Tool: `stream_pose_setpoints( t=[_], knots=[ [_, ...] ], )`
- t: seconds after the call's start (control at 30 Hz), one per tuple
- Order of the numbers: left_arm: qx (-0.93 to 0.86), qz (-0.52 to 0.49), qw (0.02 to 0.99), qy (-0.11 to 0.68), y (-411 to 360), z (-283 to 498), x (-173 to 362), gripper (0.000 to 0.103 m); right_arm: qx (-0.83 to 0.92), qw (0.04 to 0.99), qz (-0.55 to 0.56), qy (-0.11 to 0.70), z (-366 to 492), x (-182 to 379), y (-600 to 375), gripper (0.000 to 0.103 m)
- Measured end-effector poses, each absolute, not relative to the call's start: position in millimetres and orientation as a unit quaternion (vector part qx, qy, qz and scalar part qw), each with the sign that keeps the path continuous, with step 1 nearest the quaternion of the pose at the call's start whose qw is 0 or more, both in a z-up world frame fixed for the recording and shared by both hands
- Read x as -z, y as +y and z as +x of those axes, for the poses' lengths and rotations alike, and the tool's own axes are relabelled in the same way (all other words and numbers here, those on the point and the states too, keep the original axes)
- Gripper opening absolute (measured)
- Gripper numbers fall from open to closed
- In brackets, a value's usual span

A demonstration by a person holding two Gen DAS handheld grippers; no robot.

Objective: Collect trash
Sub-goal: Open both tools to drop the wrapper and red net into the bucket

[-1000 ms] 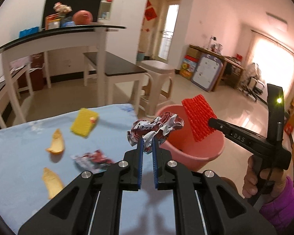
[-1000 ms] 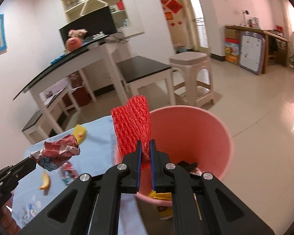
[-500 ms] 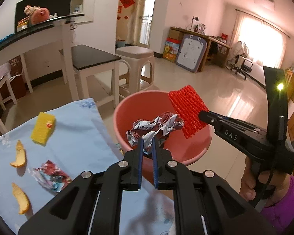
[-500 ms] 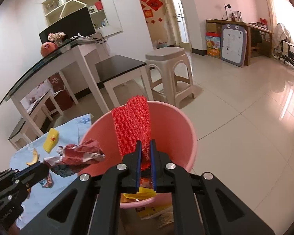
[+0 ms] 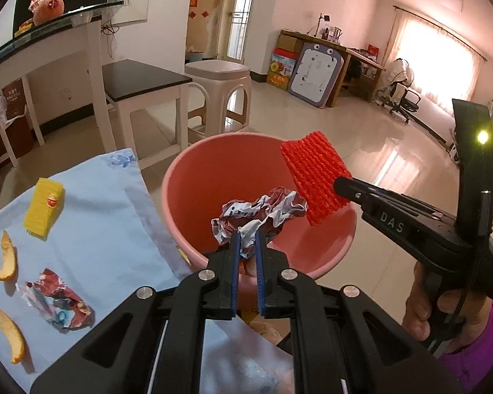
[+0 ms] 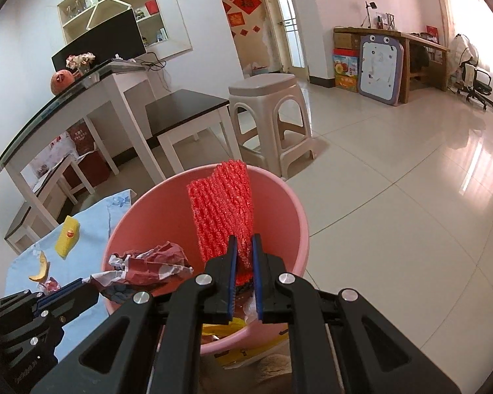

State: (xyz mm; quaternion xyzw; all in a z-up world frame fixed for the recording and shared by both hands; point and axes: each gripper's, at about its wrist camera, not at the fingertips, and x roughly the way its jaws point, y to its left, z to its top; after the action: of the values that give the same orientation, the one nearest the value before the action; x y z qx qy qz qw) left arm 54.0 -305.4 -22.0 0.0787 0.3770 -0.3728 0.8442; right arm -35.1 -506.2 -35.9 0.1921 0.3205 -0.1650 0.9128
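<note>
In the left wrist view the left gripper [image 5: 247, 234] sits at lower centre, its fingers closed tight on a crumpled red-and-white wrapper [image 5: 259, 211] held over the mouth of the pink bucket [image 5: 194, 164]. The right gripper [image 6: 245, 246] has its fingers pinched shut on a red foam net [image 6: 222, 210], upright above the same bucket. At the left of the frame, a yellow foam net [image 5: 44, 207], two peel pieces [image 5: 6, 259] and another wrapper [image 5: 57, 302] lie on the blue-clothed counter [image 5: 105, 229].

Left claw [image 5: 246, 234] pinched nearly closed, angled downward; right claw [image 6: 245, 243] clamped tight, angled downward, hand [image 5: 424, 305] on grip.
</note>
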Motion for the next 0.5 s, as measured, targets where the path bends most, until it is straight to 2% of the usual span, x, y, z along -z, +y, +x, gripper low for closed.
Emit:
stream_pose_setpoints(
  t=[0.13,0.2,0.3,0.5],
  knots=[
    [0.374,0.072,0.839,0.388,-306.6,58.9,24.7,0.012,0.165,0.912,0.195,0.322,-32.2,37.9,-506.4,0.012],
    [0.373,0.068,0.838,0.393,-306.3,61.0,25.3,0.026,0.166,0.911,0.196,0.322,-31.6,37.9,-507.5,0.018],
    [0.378,0.054,0.837,0.391,-304.4,61.1,23.0,0.038,0.167,0.914,0.195,0.315,-33.5,37.0,-507.9,0.037],
    [0.382,0.043,0.838,0.387,-300.1,60.9,19.7,0.041,0.159,0.918,0.190,0.309,-34.2,31.9,-502.7,0.041]
  ],
)
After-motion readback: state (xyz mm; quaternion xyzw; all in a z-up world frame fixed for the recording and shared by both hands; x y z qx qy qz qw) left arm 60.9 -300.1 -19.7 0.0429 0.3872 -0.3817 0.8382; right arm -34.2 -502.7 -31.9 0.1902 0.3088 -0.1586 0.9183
